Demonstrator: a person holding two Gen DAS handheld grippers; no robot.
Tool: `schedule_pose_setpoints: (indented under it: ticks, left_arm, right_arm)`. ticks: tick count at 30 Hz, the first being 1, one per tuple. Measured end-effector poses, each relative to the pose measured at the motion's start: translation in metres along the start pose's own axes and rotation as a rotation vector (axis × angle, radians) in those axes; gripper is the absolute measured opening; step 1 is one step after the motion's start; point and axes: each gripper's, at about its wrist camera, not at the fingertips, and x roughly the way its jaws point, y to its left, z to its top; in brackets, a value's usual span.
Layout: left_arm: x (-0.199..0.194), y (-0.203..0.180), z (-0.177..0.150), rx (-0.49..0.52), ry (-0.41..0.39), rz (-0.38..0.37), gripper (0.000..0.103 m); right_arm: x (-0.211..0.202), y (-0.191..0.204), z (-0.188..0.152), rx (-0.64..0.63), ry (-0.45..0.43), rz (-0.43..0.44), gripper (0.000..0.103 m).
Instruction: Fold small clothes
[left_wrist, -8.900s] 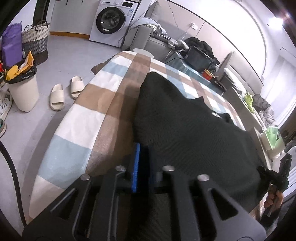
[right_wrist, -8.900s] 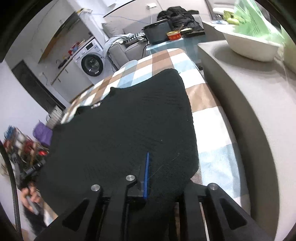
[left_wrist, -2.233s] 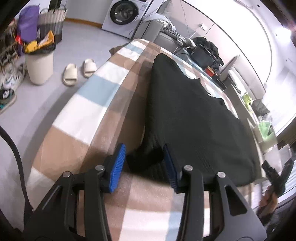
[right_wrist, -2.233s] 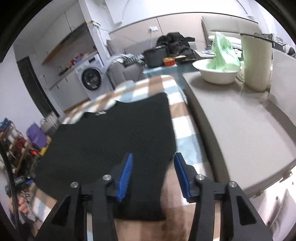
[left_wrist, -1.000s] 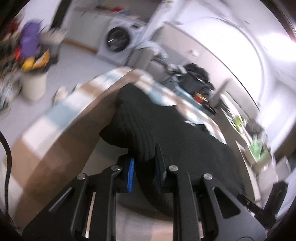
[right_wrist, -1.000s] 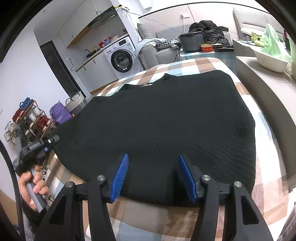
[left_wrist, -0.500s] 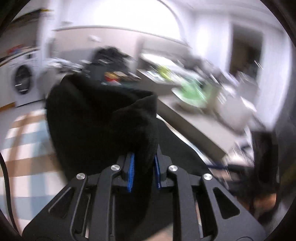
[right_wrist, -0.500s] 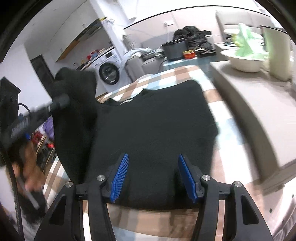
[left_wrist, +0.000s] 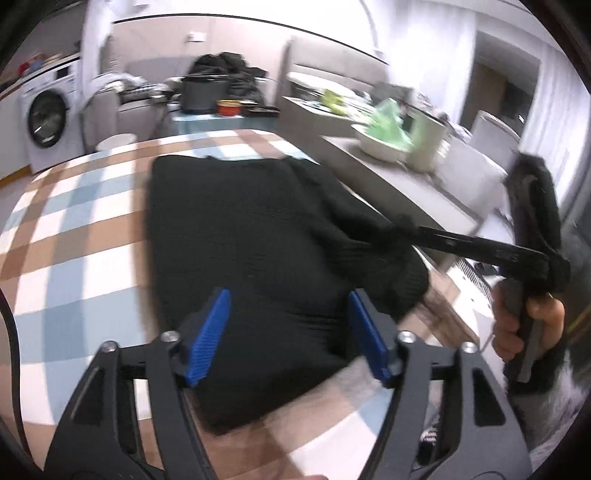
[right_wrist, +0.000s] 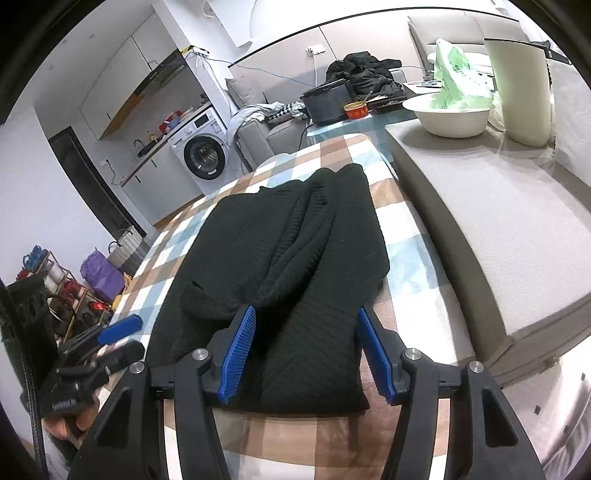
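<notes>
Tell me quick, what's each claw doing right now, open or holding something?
Left claw: open, jaws have just been opening, letting go of the black sweater lying beneath them.
Right claw: open, holding nothing, poised over the sweater.

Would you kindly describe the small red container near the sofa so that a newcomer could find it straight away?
Start at the washing machine and look right, past the grey sofa, to the glass-topped table beyond the checked cloth. The red container sits there beside a large dark pot. It is the only small, round, bright red item on that table.
</notes>
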Motion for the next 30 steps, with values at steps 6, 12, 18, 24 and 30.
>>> schedule_pose_setpoints:
  ticks: [6,12,18,24,30]
  left_arm:
    - [-0.005,0.042,-0.008,-0.082,0.023,0.035,0.074]
    - [0.011,0.056,-0.018,-0.13,0.064,0.073,0.084]
    - [0.011,0.074,-0.024,-0.186,0.065,0.089,0.096]
    - [0.011,0.076,-0.022,-0.175,0.06,0.111,0.1]
    - [0.011,0.082,-0.02,-0.186,0.051,0.135,0.102]
  right_arm:
    - [-0.002,0.023,0.011,-0.006,0.01,0.113,0.058]
    - [0.045,0.025,-0.006,-0.09,0.187,0.003,0.058]
    - [0.04,0.026,-0.015,-0.206,0.198,-0.06,0.05]
    - [0.025,0.033,0.012,-0.191,0.091,-0.009,0.05]
    - [0.079,0.04,0.047,-0.14,0.16,0.104,0.049]
